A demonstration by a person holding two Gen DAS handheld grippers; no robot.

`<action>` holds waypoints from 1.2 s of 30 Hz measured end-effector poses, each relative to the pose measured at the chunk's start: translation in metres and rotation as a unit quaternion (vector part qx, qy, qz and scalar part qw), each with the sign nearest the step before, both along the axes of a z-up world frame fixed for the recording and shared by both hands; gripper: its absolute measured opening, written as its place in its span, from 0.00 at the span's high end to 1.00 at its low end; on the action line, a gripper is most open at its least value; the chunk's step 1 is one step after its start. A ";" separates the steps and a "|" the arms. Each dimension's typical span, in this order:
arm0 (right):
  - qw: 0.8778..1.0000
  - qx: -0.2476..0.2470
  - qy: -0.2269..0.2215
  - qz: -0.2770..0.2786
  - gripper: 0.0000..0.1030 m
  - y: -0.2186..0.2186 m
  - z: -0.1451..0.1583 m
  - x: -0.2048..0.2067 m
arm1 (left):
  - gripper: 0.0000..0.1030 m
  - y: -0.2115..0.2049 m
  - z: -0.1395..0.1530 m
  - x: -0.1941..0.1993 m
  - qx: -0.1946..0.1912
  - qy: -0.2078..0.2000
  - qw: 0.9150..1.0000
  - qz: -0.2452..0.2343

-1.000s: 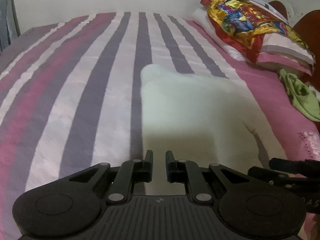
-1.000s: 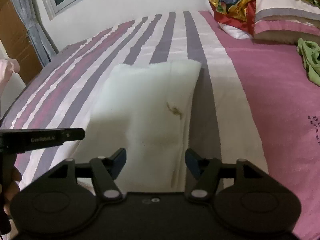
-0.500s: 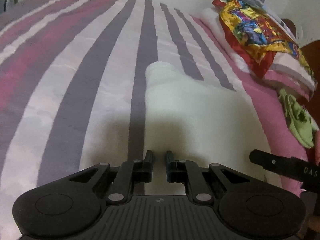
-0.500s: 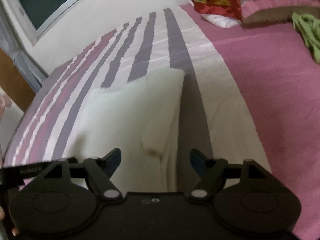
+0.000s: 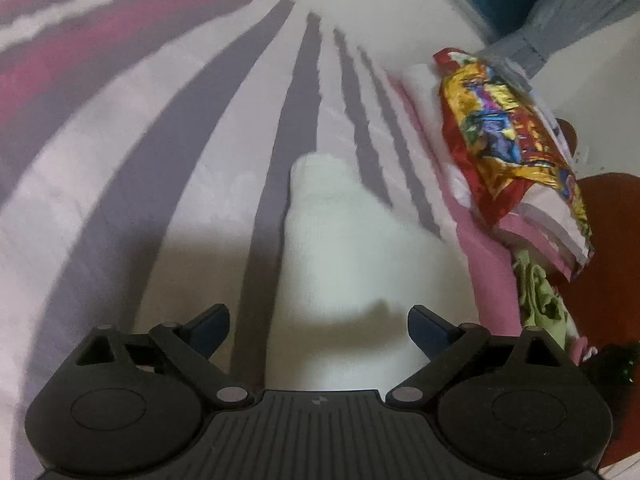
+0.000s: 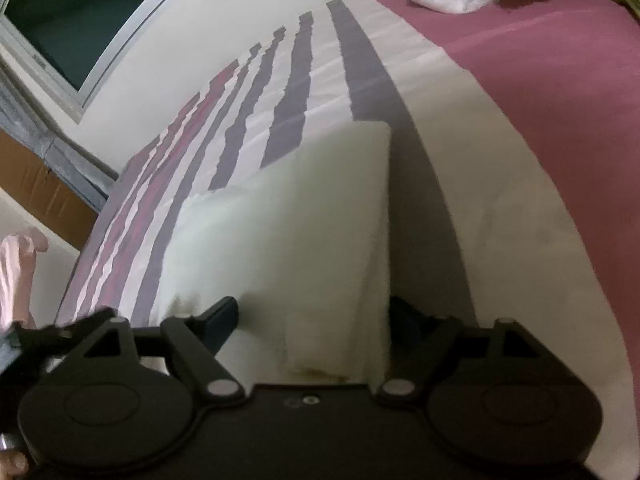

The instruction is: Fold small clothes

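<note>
1. Garment: white cloth, soft and matt, with a fine knit-like grain; a stitched hem shows in the right wrist view
2. Bedsheet: smooth woven cloth, faint sheen, striped purple, pink and white
3. Pillow cover: glossy, satin-like printed cloth
4. Left gripper: matt black plastic, ribbed body, small metal pins at the joints
5. Right gripper: the same matt black plastic
6. Green cloth: crumpled, matt
</note>
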State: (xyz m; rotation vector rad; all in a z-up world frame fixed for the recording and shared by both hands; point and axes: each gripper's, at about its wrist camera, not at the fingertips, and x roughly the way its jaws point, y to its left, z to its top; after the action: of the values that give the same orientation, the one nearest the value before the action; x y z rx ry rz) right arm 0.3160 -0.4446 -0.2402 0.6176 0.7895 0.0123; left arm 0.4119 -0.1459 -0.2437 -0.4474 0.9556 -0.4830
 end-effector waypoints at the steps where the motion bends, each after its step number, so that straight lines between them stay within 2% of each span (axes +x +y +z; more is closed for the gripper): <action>1: 1.000 -0.003 0.000 0.001 0.21 0.001 0.001 0.001 | 0.10 -0.001 -0.003 0.001 -0.002 0.008 1.000 0.000; 2: 1.000 -0.002 -0.001 0.004 0.25 0.002 0.001 0.001 | 0.21 -0.001 -0.008 0.001 -0.010 0.014 1.000 0.003; 3: 1.000 -0.002 -0.001 0.006 0.26 0.002 0.001 0.001 | 0.27 -0.003 -0.012 0.002 -0.017 0.019 1.000 -0.001; 4: 1.000 -0.003 -0.001 0.008 0.29 0.002 0.001 0.001 | 0.39 -0.003 -0.018 0.005 -0.029 0.031 0.999 -0.007; 5: 1.000 0.002 -0.002 0.009 0.32 0.000 0.001 0.002 | 0.45 -0.003 -0.022 0.007 -0.044 0.040 0.998 -0.008; 6: 1.000 0.012 -0.004 0.009 0.34 -0.002 0.000 0.002 | 0.46 -0.001 -0.026 0.007 -0.056 0.047 0.997 -0.002; 8: 0.999 0.031 -0.008 0.010 0.46 -0.007 -0.003 0.003 | 0.52 0.000 -0.032 0.009 -0.070 0.055 0.996 0.007; 9: 0.999 0.038 -0.009 0.015 0.47 -0.006 -0.005 0.004 | 0.52 0.001 -0.033 0.009 -0.074 0.058 0.995 0.011; 12: 0.999 0.043 -0.016 0.021 0.62 -0.002 -0.005 0.006 | 0.62 -0.004 -0.028 0.005 -0.067 0.050 0.996 0.019; 14: 0.999 0.040 -0.030 0.014 0.65 0.002 0.000 0.003 | 0.68 -0.003 -0.018 0.001 -0.063 0.034 0.997 0.022; 17: 0.997 0.046 -0.062 0.016 0.66 0.012 0.014 -0.003 | 0.70 0.010 -0.001 -0.004 -0.080 0.024 0.996 0.021; 20: 0.995 0.045 -0.083 0.036 0.66 0.027 0.033 -0.005 | 0.70 0.028 0.023 -0.011 -0.079 0.000 0.997 0.025; 27: 0.989 0.076 -0.100 0.081 0.66 0.077 0.056 -0.002 | 0.70 0.096 0.060 -0.029 -0.056 -0.024 0.997 0.047; 31: 0.986 0.090 -0.091 0.104 0.66 0.110 0.052 0.004 | 0.70 0.132 0.049 -0.038 -0.029 -0.022 0.997 0.062; 34: 0.988 0.076 -0.070 0.114 0.66 0.130 0.036 0.008 | 0.69 0.144 0.022 -0.039 0.012 -0.007 0.998 0.065; 36: 0.991 0.069 -0.041 0.111 0.62 0.135 0.021 0.009 | 0.69 0.149 0.005 -0.040 0.030 0.005 0.997 0.074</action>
State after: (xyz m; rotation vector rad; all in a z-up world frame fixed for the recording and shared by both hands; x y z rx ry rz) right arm 0.3252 -0.3098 -0.2196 0.6534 0.7784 0.2966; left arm 0.3717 0.0030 -0.2384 -0.4634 0.9359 -0.3176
